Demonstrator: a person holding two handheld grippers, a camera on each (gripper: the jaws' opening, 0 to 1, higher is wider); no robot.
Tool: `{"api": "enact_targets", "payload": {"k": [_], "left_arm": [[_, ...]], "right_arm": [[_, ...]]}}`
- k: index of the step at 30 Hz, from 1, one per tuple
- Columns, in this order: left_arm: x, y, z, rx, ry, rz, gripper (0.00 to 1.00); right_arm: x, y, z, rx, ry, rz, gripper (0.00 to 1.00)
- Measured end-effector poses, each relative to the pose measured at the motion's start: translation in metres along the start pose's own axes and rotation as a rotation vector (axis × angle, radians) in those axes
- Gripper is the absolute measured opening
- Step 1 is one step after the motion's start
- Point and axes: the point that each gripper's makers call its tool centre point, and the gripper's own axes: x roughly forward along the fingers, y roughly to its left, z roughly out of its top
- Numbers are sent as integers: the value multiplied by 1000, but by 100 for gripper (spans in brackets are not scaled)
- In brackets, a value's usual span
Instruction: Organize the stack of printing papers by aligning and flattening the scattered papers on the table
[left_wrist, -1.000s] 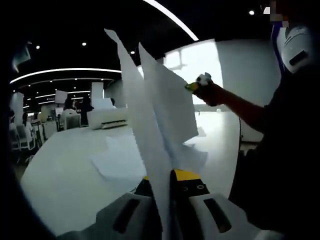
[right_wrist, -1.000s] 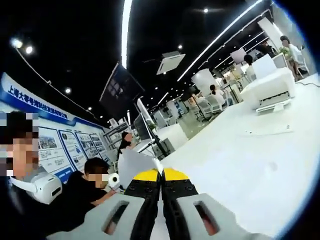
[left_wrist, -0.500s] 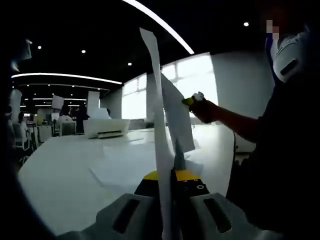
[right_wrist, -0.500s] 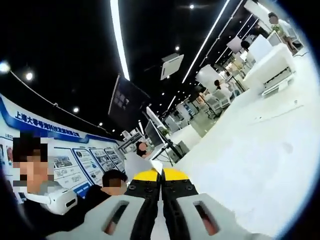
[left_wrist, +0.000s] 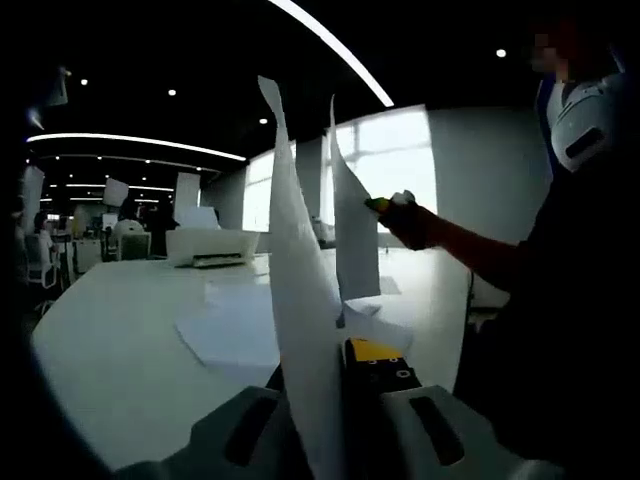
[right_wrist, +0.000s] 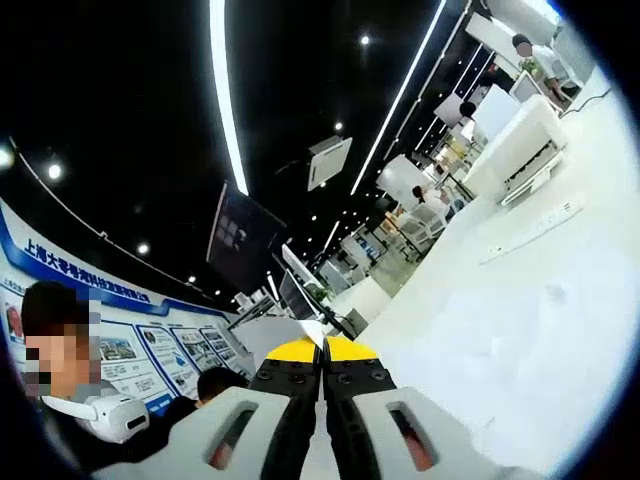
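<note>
The left gripper view rides low over the white table (left_wrist: 120, 340), looking level across it toward a printer (left_wrist: 212, 246) at ten o'clock, sheets close before the lens. The right gripper view tilts upward to the ceiling, the table (right_wrist: 520, 310) slanting at three o'clock. Both views share the table and the printer (right_wrist: 520, 150).

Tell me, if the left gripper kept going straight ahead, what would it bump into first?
Probably the loose sheets lying on the table just ahead. The left gripper is already clamped on upright paper. Depth is hard to judge.
</note>
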Motion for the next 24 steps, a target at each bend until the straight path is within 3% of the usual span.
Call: {"api": "enact_targets", "payload": {"k": [6, 11, 18, 24], "left_arm": [[1, -1, 1, -14, -4, -5, 11], [3, -8, -3, 12, 12, -38, 20], [2, -10, -3, 28, 7, -45, 23], [1, -11, -2, 35, -1, -53, 26]], "right_arm": [[4, -4, -6, 19, 6, 3, 0], [7, -7, -9, 26, 6, -15, 0], [13, -5, -16, 49, -1, -25, 0], [19, 24, -19, 48, 2, 24, 0]]}}
